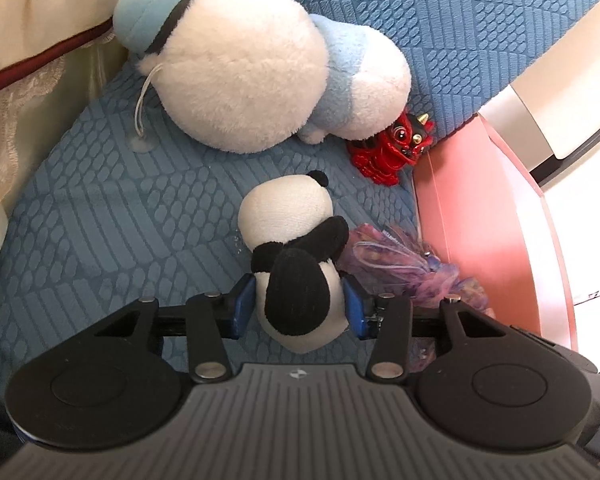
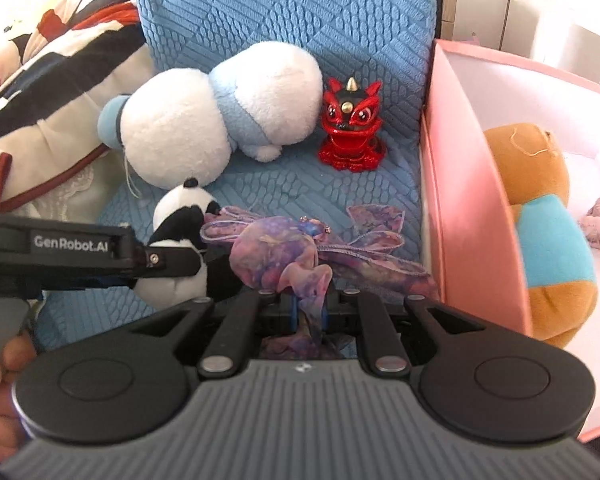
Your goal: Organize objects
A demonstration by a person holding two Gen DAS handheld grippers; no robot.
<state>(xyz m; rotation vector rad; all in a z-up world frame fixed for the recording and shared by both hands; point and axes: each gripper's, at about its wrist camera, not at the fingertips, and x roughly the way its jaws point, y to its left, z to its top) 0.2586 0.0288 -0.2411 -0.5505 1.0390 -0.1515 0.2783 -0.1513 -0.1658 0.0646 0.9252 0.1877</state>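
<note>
Blue seat (image 2: 284, 184); pink box (image 2: 476, 216) rt edge

Toys spread over a cushioned seat, with a box at its right side

On the seat (image 2: 284, 184), the large plush (image 2: 204, 120) lies toward the back left, against the seat back (image 2: 284, 12); the lion figurine (image 2: 350, 128) stands just right of it, near the box (image 2: 476, 184). The panda plush (image 1: 296, 256) sits in front of the large plush, between the fingers of the left hand-held gripper (image 1: 298, 308). The gauzy scarf (image 2: 300, 240) lies right of the panda, touching it, between panda and box, its near end in the right hand-held gripper (image 2: 310, 312). Inside the box lies a bear plush (image 2: 540, 216) against the near wall. Folded bedding (image 2: 48, 92) lies left of the seat.
</note>
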